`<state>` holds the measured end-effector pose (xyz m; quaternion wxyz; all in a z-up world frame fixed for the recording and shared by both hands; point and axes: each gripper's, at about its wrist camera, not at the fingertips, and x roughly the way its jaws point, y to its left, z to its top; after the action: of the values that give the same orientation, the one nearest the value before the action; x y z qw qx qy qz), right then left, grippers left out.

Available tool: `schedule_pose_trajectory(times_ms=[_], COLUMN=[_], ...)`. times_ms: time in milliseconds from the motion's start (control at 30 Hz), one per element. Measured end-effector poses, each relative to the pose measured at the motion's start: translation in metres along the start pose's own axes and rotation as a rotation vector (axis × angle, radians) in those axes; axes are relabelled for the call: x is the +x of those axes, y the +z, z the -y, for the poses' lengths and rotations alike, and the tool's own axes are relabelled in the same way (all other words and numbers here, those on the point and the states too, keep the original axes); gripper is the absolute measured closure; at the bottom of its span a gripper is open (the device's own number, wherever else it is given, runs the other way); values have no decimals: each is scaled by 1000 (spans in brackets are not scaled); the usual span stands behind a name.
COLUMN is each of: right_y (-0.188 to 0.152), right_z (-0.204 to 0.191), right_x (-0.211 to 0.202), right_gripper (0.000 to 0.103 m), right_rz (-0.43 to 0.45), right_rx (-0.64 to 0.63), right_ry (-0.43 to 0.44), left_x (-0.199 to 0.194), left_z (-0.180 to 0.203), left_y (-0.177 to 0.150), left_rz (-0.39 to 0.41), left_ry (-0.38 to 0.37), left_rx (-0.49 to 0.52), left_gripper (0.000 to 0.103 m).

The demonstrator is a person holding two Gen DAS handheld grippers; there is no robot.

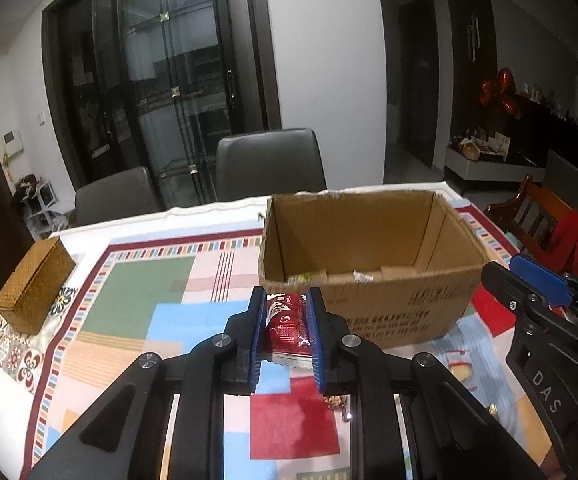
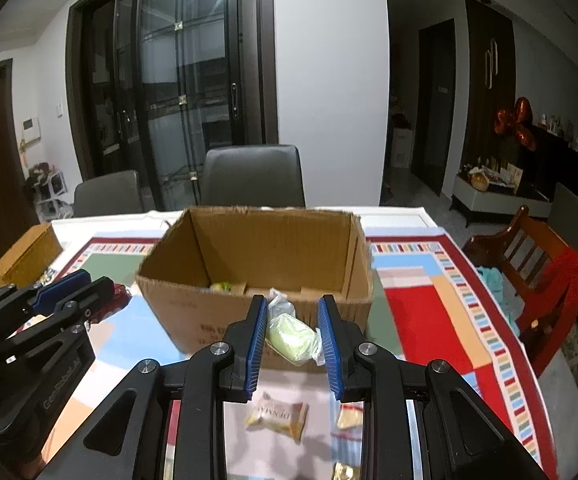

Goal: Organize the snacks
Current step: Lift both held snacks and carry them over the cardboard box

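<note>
While the left wrist view looked over a patchwork-patterned tablecloth (image 1: 137, 280), the left gripper (image 1: 286, 334) pinched a glossy red snack packet (image 1: 287, 326) between ribbed blue pads (image 1: 316, 340), just short of an open corrugated cardboard box (image 1: 373, 276). A woven wicker box (image 1: 35, 284) sat far left. From the right wrist view, the right gripper (image 2: 293, 342) clamped a pale green, clear-wrapped soft snack (image 2: 291, 338) before the same box (image 2: 257, 280); a crinkled yellow packet (image 2: 276, 420) lay flat on the cloth below.

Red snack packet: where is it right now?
Left wrist view: the red snack packet is clamped in the left gripper, just before the cardboard box's near wall.
</note>
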<state>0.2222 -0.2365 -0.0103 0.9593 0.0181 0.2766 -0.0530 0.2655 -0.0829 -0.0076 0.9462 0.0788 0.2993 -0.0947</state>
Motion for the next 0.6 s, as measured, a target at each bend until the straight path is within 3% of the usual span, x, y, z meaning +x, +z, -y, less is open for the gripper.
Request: schedule_pose_trajectory(times_ms=[600], right_y=[39], right_z=[5], right_x=[12], right_gripper=[75], right_rz=[65], right_rx=[-14], right_ry=[-14], left_x=[2], left_z=[7], left_y=[49], left_rz=[79], left_ry=[-9], left_rx=[22], left_gripper=[82])
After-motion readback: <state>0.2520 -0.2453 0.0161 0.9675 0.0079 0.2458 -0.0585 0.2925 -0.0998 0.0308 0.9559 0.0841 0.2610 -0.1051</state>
